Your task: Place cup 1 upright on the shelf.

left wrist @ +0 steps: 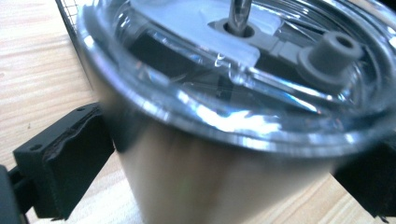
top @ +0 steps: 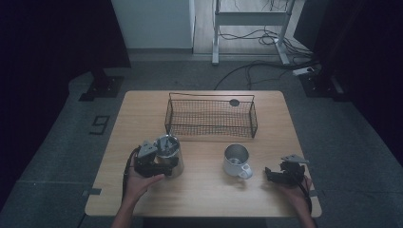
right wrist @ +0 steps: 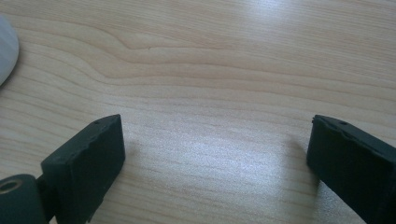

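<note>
Steel tumbler (top: 169, 155) with a clear lid stood front-left on the table (top: 204, 199), clamped between the left gripper's (top: 151, 164) jaws. The right gripper (top: 283, 175) lay spread, empty, beside the mug (top: 236, 160). Likely next: lifting it, level, toward the basket (top: 210, 116).

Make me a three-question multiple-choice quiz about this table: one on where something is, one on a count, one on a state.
1. Where is the wire basket?
A. far side of the table
B. near edge
C. on the floor

2. How many cups stand on the table?
A. one
B. two
C. four

3. The right gripper is:
A. open
B. shut on a cup
C. inside the basket

Answers:
1 A, it sits beyond both cups.
2 B, a lidded steel tumbler and a white mug.
3 A, its jaws stand apart over bare wood.
</note>
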